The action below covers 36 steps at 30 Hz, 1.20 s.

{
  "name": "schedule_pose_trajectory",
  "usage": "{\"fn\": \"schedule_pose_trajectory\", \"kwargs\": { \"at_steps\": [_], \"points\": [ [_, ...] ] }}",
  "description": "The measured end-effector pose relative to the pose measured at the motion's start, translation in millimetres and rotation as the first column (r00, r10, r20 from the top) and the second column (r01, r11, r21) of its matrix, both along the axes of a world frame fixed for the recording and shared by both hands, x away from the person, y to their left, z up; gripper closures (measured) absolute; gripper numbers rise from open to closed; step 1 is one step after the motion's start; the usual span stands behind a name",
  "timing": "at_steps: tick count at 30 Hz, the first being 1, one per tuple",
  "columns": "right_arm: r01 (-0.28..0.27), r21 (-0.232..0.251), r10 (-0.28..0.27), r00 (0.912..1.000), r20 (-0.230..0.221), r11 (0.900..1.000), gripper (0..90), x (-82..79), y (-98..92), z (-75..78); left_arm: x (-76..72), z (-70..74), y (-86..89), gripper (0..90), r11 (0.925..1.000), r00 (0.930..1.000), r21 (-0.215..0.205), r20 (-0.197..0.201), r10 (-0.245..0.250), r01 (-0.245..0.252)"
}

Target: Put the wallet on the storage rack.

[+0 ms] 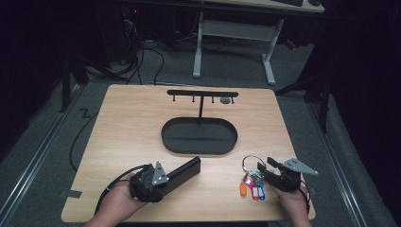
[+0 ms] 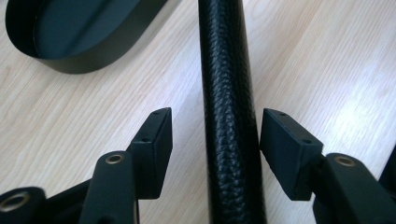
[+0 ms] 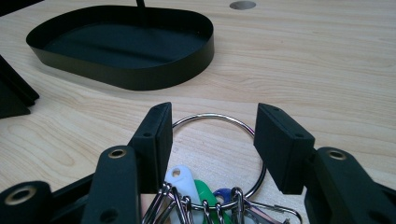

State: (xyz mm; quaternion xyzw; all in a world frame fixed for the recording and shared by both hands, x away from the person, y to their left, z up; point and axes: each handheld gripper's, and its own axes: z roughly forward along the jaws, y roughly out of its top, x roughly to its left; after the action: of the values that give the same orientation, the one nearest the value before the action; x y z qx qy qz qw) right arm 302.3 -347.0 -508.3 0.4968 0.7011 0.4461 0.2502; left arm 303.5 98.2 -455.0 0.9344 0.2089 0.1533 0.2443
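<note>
Black oval metal tray [image 1: 199, 136] at frame centre, nothing visible in it. Left gripper [image 2: 215, 154] lower left, jaws parted around black textured leather case [image 2: 227, 116], not pressing. Right gripper [image 3: 212, 140] lower right, jaws wide around steel key ring [image 3: 215, 122] with coloured tags [image 1: 251, 190].

A dim lab or recording studio: a pale wood-grain surface [image 1: 142, 123] stands alone under a spot of light on grey carpet [image 1: 47, 142], with black cables [image 1: 146, 61] snaking across the floor behind it. Beyond it stands a white-framed adjustable desk [image 1: 236, 33]. Dark drapes [image 1: 369, 94] close off the sides, and metal floor rails [image 1: 33, 161] flank the setup.
</note>
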Motion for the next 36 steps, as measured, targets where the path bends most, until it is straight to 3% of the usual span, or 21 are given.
{"fn": "schedule_pose_trajectory", "kwargs": {
  "at_steps": [7,11,20,23,26,29,30,36],
  "points": [
    [-0.003,0.003,0.003,1.0000,-0.003,1.000,47.6,0.6,-0.7,-0.6,9.3,14.1,-4.1,45.1,0.9979,0.9971,0.063,-0.076,-0.011,0.016],
    [-0.005,0.006,0.006,0.9999,-0.008,1.000,47.5,0.9,-0.6,-0.9,13.7,21.9,-8.7,55.6,0.9887,0.9925,0.138,-0.114,-0.043,0.059],
    [-0.012,0.008,0.012,0.9999,-0.012,1.000,47.5,1.3,-0.7,-1.0,24.2,24.6,-18.4,61.5,0.9791,0.9797,0.184,-0.194,-0.051,0.087],
    [-0.012,0.008,0.013,0.9999,-0.011,1.000,47.5,1.3,-1.2,-1.0,25.6,23.2,-20.7,66.3,0.9755,0.9806,0.200,-0.189,-0.053,0.091],
    [-0.012,0.012,0.012,0.9998,-0.014,1.000,47.5,1.3,-1.4,-1.3,29.1,23.7,-19.9,70.1,0.9773,0.9742,0.189,-0.219,-0.052,0.095],
    [-0.013,0.011,0.014,0.9998,-0.014,1.000,47.5,1.4,-1.3,-1.5,30.1,23.9,-20.0,72.0,0.9768,0.9723,0.190,-0.227,-0.054,0.098],
    [-0.014,0.011,0.014,0.9998,-0.015,1.000,47.5,1.5,-0.9,-1.5,29.4,23.6,-20.6,72.4,0.9739,0.9763,0.201,-0.207,-0.064,0.106],
    [-0.017,0.012,0.017,0.9997,-0.017,1.000,47.5,1.7,-0.7,-2.0,28.1,23.2,-20.0,73.8,0.9730,0.9805,0.202,-0.182,-0.076,0.112]
  ]
}}
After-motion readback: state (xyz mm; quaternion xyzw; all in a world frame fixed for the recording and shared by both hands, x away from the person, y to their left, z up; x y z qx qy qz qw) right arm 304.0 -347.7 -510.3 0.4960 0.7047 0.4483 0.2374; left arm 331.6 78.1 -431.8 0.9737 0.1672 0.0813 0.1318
